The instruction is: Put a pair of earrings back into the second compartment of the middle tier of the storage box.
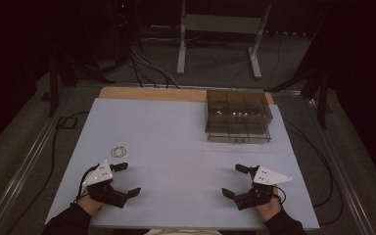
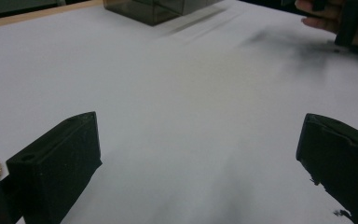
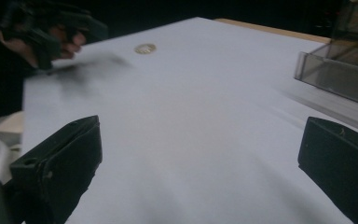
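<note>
1. Here, our left gripper [image 1: 126, 179] hovers low over the near left part of the white table [image 1: 176, 147] with its jaws spread wide and nothing between them; in the left gripper view only bare tabletop lies between the two black jaws.
2. Our right gripper [image 1: 235, 180] sits at the near right, jaws likewise wide apart and empty.
3. Just beyond the left gripper, near but not touching it, lies the small gold chain [image 1: 119, 151], coiled in loose loops flat on the table; the right gripper view shows it as a small glint [image 3: 145, 48] far across the surface.
4. We judge the chain light, limp and thin, likely to slide on the smooth top and to droop once lifted. We would pinch it where the loops overlap, so that the jaws catch more than one strand.
5. Farther out, at the far right, stands the smoked clear drawer box [image 1: 238, 115], well apart from both grippers.
</note>
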### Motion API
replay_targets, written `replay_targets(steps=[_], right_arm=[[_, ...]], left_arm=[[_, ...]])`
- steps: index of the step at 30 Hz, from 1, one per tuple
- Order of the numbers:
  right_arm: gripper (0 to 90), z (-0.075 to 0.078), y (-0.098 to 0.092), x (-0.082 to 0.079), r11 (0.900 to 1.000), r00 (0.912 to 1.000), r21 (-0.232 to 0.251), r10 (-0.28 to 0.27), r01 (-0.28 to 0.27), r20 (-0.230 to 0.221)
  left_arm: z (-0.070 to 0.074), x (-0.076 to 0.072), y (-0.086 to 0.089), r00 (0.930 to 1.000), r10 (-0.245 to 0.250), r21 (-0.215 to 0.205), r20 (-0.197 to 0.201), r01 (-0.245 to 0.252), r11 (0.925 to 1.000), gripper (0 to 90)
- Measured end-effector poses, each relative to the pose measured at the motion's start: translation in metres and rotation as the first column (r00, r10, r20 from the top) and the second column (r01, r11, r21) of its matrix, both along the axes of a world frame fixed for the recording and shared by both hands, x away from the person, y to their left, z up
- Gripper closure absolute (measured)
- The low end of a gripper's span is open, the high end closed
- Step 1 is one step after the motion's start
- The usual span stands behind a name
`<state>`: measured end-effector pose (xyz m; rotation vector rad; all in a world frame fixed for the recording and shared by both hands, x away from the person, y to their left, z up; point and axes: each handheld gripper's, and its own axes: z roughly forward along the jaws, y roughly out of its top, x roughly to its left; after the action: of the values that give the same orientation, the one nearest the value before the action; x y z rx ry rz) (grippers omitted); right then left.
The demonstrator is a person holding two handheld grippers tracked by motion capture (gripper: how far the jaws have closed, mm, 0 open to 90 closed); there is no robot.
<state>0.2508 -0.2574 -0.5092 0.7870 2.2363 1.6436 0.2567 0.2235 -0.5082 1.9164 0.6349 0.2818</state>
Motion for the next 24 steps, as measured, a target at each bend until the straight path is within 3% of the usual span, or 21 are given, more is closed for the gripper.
replay_targets(steps=[15,20,24], right_arm=[[0.0,-0.002,-0.012,0.002,0.999,0.9990,0.033,-0.041,0.041,-0.015],[0.0,0.000,-0.015,-0.001,0.998,0.9983,0.038,-0.058,0.058,0.003],[0.0,0.000,-0.011,0.000,0.998,0.9988,0.028,-0.048,0.048,-0.006]], left_arm=[[0.001,0.002,-0.005,0.9998,-0.017,-0.011,0.007,0.017,0.9998,0.6],[0.001,0.004,-0.007,0.9993,-0.029,0.023,0.023,0.028,0.9993,0.6],[0.002,0.001,-0.008,0.9993,-0.039,0.016,0.002,0.038,0.9991,0.6]])
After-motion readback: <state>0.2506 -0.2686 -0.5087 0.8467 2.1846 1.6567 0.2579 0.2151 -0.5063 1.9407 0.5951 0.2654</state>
